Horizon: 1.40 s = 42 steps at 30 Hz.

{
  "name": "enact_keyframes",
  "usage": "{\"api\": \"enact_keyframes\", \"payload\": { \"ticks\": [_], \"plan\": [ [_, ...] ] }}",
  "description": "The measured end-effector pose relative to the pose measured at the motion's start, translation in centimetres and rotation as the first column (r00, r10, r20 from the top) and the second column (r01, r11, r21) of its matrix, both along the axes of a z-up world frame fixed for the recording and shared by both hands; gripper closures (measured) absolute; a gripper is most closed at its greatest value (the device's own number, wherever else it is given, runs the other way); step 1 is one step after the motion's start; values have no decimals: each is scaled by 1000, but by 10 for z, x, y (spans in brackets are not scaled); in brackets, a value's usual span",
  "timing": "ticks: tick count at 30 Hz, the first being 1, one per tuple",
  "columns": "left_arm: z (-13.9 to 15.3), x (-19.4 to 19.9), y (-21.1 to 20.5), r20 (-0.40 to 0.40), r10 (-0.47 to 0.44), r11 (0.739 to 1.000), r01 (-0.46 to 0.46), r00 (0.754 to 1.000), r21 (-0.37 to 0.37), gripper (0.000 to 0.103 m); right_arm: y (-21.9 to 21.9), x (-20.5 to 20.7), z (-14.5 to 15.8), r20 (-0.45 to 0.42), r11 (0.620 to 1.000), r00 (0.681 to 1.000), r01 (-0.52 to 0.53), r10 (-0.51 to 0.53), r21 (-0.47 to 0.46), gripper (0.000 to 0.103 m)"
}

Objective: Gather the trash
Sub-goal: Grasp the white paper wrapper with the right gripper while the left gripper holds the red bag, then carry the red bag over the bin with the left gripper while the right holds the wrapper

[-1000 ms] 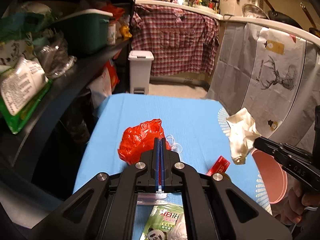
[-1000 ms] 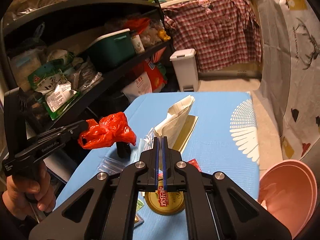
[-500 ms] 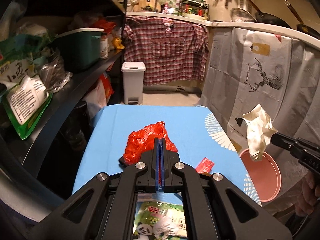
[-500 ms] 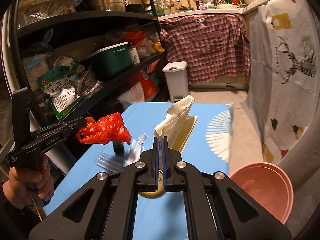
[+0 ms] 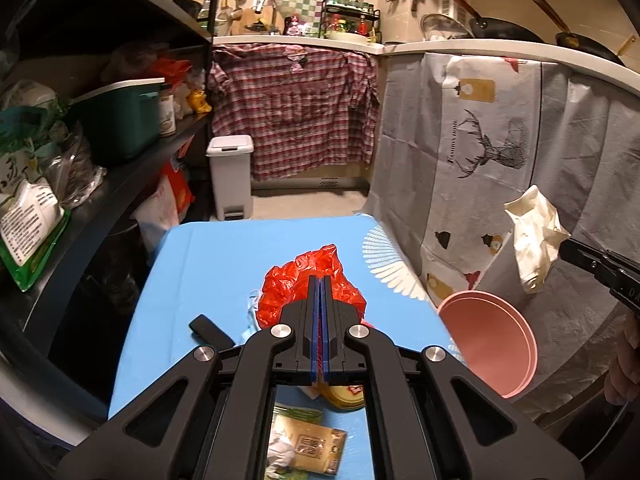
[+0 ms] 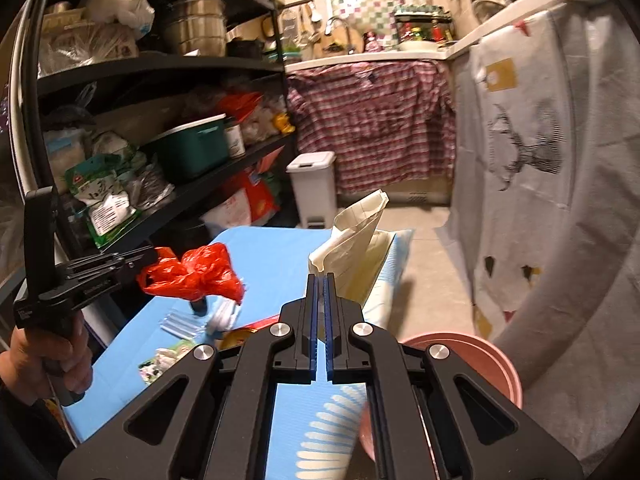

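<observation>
Left view: left hand-held gripper (image 5: 320, 292) is clamped on the red bag (image 5: 310, 280), above the counter (image 5: 200, 264).
Right view: right hand-held gripper (image 6: 320, 292) pinches the paper bag (image 6: 352, 240), beside the pink basin (image 6: 492, 356).
Left to do: both pieces undropped; wrappers (image 6: 164, 360) lie on the counter.

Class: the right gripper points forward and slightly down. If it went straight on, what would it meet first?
Likely the far end of the blue table, past the cream bag the right gripper holds; beyond lies bare floor. Depth is uncertain.
</observation>
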<state>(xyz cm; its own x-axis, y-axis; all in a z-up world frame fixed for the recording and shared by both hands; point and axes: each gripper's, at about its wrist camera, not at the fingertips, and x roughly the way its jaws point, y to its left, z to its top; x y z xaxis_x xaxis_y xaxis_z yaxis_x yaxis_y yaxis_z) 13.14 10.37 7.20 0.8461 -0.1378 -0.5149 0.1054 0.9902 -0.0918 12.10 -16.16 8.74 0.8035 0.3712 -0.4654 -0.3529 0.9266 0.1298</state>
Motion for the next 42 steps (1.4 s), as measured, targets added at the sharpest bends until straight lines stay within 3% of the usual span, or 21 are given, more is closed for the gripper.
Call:
{"api": "enact_keyframes", "payload": {
  "ticks": [6, 18, 42],
  "plan": [
    [1, -1, -12, 1, -22, 1000, 22, 1000, 1, 102, -28, -1, -8, -4, 998, 998, 61, -61, 4, 100],
    [-1, 3, -33, 1, -58, 998, 58, 998, 9, 102, -45, -3, -23, -5, 991, 992, 125, -125, -48, 100],
    [-10, 12, -101, -1, -183, 983, 183, 983, 22, 102, -92, 0, -44, -87, 970, 967, 235, -240, -63, 100]
  ]
}}
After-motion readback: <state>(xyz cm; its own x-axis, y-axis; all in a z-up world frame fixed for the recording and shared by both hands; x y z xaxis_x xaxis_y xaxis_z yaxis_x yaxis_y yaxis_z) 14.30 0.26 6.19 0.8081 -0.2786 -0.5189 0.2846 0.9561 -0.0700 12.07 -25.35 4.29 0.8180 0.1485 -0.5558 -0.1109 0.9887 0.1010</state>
